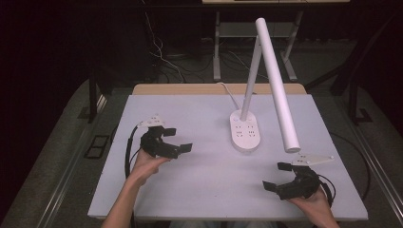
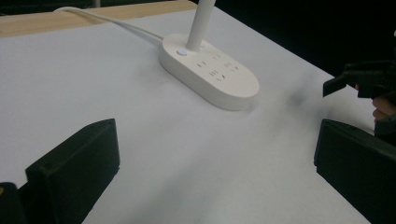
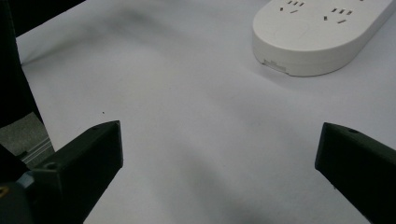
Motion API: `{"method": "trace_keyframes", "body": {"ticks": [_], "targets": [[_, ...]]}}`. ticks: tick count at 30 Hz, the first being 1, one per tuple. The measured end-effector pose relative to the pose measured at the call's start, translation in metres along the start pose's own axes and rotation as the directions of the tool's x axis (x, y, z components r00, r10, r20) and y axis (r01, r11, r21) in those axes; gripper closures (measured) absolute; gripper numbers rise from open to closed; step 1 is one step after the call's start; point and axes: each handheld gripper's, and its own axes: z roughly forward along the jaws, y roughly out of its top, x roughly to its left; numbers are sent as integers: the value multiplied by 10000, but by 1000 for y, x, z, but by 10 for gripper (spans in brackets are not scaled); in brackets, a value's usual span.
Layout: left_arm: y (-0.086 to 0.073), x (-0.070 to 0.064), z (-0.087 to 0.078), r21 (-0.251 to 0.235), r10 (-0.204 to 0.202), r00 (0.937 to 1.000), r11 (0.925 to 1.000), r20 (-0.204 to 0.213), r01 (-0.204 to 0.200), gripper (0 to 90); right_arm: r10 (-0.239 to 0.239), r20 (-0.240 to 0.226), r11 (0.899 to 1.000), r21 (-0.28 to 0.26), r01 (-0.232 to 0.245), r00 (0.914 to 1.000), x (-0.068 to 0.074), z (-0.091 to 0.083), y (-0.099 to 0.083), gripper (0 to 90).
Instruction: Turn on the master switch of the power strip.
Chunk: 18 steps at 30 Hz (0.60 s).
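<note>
A white desk lamp [image 1: 245,130] with sockets in its oval base stands toward the back of the desk [image 1: 199,180]. The left gripper [image 1: 177,138] rests to its left, the right gripper [image 1: 276,175] near the front right; both have their fingers spread wide, grasping nothing.

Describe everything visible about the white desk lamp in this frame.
The desk lamp looks like matte white plastic. Its oval base lies flat on the table, carrying socket slots and a small round button. A slim stem rises from the base to a long tubular head that slopes down toward the person. A white cord trails off the rear. Neither tongs touch it.
</note>
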Motion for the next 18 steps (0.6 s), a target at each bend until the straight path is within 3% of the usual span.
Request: {"method": "trace_keyframes", "body": {"ticks": [10, 18], "targets": [[-37, -18, -10, 15, -97, 9999, 10000, -35, 97, 0, -4, 24, 10000, 17, 4, 10000, 1, 0, 0, 3], [-52, -23, -15, 54, -174, 9997, 9998, -180, 175, 0, 6, 36, 10000, 6, -6, 10000, 1, 1, 0, 2]]}}
